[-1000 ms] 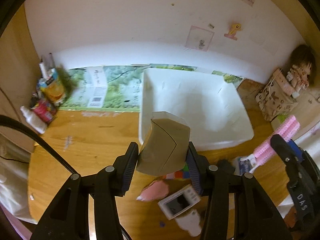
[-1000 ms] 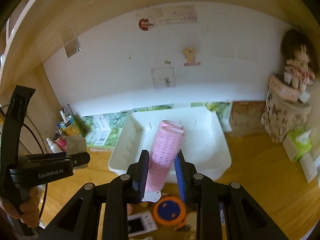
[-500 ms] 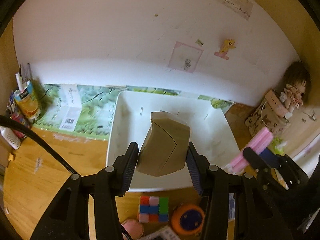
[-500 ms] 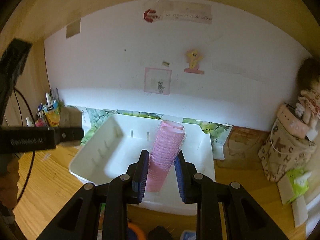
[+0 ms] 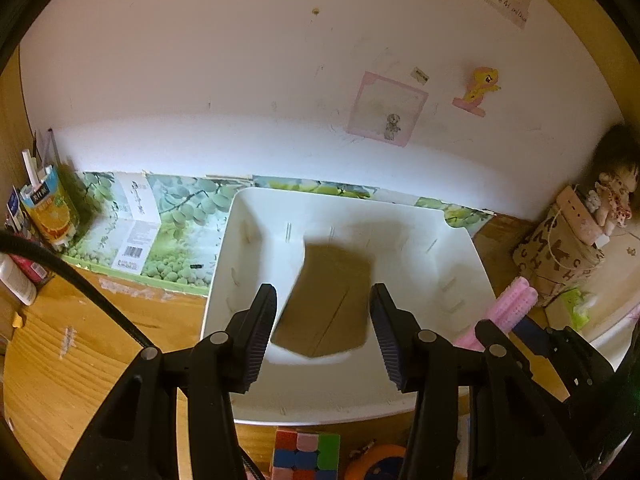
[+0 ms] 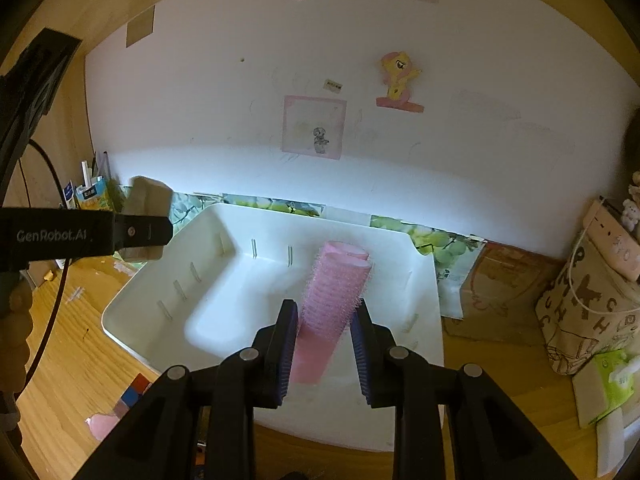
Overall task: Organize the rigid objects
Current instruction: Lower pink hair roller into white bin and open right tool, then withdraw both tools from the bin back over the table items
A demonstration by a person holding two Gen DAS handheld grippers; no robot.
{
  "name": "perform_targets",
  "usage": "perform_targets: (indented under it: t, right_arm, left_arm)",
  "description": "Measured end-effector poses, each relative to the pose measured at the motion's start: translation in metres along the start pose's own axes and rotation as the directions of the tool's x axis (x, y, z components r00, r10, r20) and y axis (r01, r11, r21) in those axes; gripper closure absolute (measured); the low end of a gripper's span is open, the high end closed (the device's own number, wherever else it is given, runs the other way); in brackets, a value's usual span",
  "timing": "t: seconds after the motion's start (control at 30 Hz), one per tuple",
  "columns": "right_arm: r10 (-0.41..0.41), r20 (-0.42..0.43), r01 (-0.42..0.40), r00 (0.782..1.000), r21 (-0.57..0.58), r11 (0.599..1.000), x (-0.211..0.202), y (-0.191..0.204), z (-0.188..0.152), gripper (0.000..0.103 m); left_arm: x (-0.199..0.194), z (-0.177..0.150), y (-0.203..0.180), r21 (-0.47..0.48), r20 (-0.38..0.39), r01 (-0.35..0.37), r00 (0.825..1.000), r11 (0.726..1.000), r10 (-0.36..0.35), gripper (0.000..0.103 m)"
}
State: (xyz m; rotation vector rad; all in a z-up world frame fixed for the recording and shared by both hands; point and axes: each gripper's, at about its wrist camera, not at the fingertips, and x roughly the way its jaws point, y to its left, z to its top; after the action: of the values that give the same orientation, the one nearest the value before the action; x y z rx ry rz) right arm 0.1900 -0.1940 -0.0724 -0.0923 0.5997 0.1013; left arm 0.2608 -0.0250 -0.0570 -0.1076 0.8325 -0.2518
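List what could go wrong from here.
1. The tan block looks blurred and loose in the open left gripper above the white bin; it may bounce or land askew.
2. The right gripper, holding the pink hair roller, shares that bin; the two grippers might collide.

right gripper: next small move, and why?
Probably lower slightly and open the right gripper. It holds the pink rollers upright over the inside of the white bin, so letting go should land them inside. The left gripper stands open, with the tan block loose over the same bin.
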Motion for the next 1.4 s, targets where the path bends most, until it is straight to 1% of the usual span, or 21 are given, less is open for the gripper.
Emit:
perform_targets:
  t: [0.03, 0.1, 0.13, 0.2, 0.3, 0.4, 0.47, 0.53, 0.57, 0.6, 0.67, 0.77, 0.8, 1.0, 1.2, 1.4]
  right_arm:
    - [0.003, -0.002, -0.003, 1.000, -0.003, 1.000, 0.001, 0.000, 0.000, 0.073]
    - [0.010, -0.004, -0.010, 1.000, -0.006, 1.000, 0.002, 0.000, 0.000, 0.060]
    - [0.017, 0.000, -0.017, 1.000, -0.006, 1.000, 0.002, 0.000, 0.000, 0.057]
    - [0.023, 0.023, -0.023, 0.999, -0.002, 1.000, -0.002, 0.000, 0.001, 0.044]
    - [0.031, 0.051, -0.031, 0.998, -0.002, 1.000, -0.010, 0.002, 0.002, 0.037]
    - [0.020, 0.070, -0.019, 0.997, -0.017, 1.000, -0.017, 0.005, 0.003, 0.032]
    - [0.013, 0.086, -0.011, 0.996, -0.028, 1.000, -0.023, 0.008, 0.004, 0.030]
    - [0.006, 0.101, -0.003, 0.995, -0.033, 0.999, -0.030, 0.010, 0.004, 0.029]
    - [0.001, 0.110, 0.003, 0.994, -0.035, 0.999, -0.035, 0.012, 0.005, 0.028]
    - [-0.003, 0.119, 0.007, 0.993, -0.035, 0.999, -0.039, 0.013, 0.005, 0.024]
    - [-0.007, 0.141, 0.012, 0.990, -0.033, 0.999, -0.049, 0.016, 0.005, 0.022]
    - [-0.002, 0.163, 0.007, 0.987, -0.033, 0.999, -0.064, 0.023, 0.004, 0.022]
    - [-0.001, 0.167, 0.006, 0.986, -0.032, 0.999, -0.068, 0.026, 0.003, 0.022]
    - [-0.007, 0.201, 0.009, 0.980, -0.010, 1.000, -0.103, 0.049, -0.009, 0.022]
    - [-0.020, 0.206, 0.021, 0.978, 0.000, 1.000, -0.128, 0.076, -0.027, 0.021]
    - [-0.042, 0.204, 0.042, 0.978, 0.006, 0.999, -0.150, 0.105, -0.048, 0.021]
  left_arm:
    - [0.000, 0.001, -0.001, 0.003, 0.005, -0.007, 1.000, 1.000, 0.007, 0.036]
    - [-0.001, 0.002, -0.003, 0.006, 0.017, -0.025, 1.000, 1.000, 0.025, 0.031]
    - [-0.002, 0.002, -0.002, 0.005, 0.024, -0.029, 0.999, 1.000, 0.029, 0.029]
    - [-0.005, 0.004, -0.002, 0.001, 0.038, -0.031, 0.999, 1.000, 0.031, 0.027]
    - [-0.009, 0.005, -0.001, -0.004, 0.044, -0.032, 0.998, 0.999, 0.032, 0.027]
    - [-0.014, 0.005, 0.002, -0.014, 0.052, -0.032, 0.998, 0.999, 0.032, 0.027]
    - [-0.020, 0.005, 0.003, -0.021, 0.057, -0.026, 0.998, 0.999, 0.027, 0.026]
    - [-0.026, 0.004, 0.004, -0.025, 0.065, -0.024, 0.998, 0.999, 0.026, 0.022]
    - [-0.031, 0.003, 0.005, -0.025, 0.069, -0.025, 0.997, 0.999, 0.027, 0.022]
    - [-0.035, 0.002, 0.006, -0.025, 0.073, -0.023, 0.997, 0.999, 0.025, 0.022]
    - [-0.044, 0.000, 0.008, -0.024, 0.083, -0.016, 0.996, 1.000, 0.018, 0.022]
    - [-0.058, -0.004, 0.012, -0.025, 0.099, -0.015, 0.995, 1.000, 0.017, 0.022]
    - [-0.063, -0.005, 0.013, -0.026, 0.104, -0.014, 0.994, 1.000, 0.017, 0.020]
    - [-0.095, -0.017, 0.027, -0.018, 0.122, 0.008, 0.993, 1.000, -0.006, 0.020]
    - [-0.124, -0.038, 0.044, 0.001, 0.127, 0.018, 0.992, 1.000, -0.018, 0.020]
    - [-0.147, -0.062, 0.062, 0.017, 0.111, 0.029, 0.993, 0.999, -0.031, 0.020]
